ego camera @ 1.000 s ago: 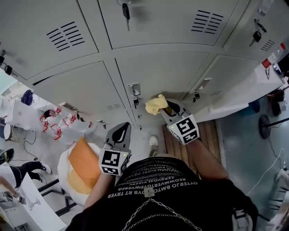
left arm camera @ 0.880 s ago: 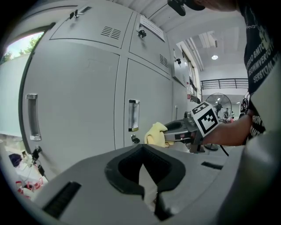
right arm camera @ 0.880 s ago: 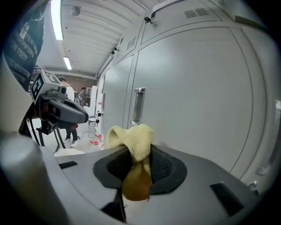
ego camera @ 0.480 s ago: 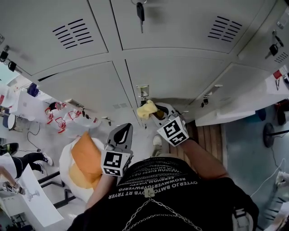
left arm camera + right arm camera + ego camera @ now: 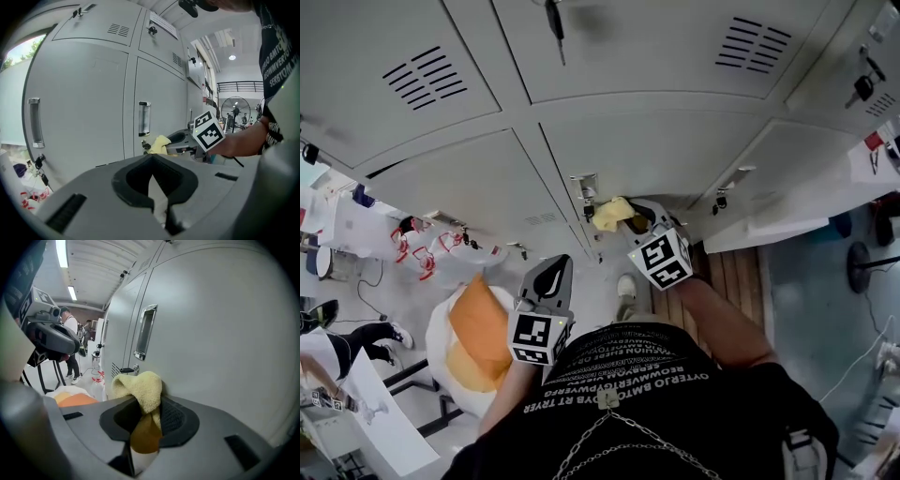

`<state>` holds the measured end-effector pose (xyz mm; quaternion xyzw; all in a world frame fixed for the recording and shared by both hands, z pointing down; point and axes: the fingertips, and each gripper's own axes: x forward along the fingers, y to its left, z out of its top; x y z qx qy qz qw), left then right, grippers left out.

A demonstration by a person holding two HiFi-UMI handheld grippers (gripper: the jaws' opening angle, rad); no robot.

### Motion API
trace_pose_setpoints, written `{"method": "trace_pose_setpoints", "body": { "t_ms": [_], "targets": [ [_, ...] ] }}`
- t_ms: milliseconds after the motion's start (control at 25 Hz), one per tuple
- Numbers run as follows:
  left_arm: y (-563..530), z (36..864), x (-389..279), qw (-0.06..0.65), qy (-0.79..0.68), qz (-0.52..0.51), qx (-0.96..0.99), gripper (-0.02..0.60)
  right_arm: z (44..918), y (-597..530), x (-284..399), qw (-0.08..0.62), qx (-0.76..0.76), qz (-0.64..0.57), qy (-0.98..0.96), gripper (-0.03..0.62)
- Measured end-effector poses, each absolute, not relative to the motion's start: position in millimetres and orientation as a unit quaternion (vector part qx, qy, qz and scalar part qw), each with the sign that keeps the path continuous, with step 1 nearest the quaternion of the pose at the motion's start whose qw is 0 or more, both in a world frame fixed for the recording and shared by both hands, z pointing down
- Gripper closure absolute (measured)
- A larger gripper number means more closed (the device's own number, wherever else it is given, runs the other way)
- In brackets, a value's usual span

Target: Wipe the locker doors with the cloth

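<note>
Yellow terry cloth [image 5: 140, 387], bunched and rumpled, darker at the gripped end, clenched between right gripper [image 5: 636, 221] fingers, against grey locker door [image 5: 675, 155] near its handle [image 5: 581, 186]. Left gripper [image 5: 549, 277] nearer, well apart from cloth, fingers closed together, empty.

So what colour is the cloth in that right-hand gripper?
Pale yellow. The cloth shows best in the right gripper view, pinched by the right gripper.
</note>
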<state>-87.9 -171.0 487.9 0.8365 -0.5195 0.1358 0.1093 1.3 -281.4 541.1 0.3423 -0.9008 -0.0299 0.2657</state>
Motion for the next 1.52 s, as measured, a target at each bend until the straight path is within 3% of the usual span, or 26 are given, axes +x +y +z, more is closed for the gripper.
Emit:
{"method": "trace_pose_setpoints", "body": {
  "t_ms": [1080, 1520],
  "targets": [
    [-150.7, 472.1, -105.4, 0.082, -0.52, 0.134, 0.84, 0.578, 559.2, -296.7, 149.3, 0.303, 0.496, -0.009, -0.814, 0.499],
    [-104.6, 456.2, -111.6, 0.059, -0.516, 0.126, 0.845, 0.578, 491.7, -209.4, 140.2, 0.22, 0.518, -0.027, -0.826, 0.5]
  ]
}}
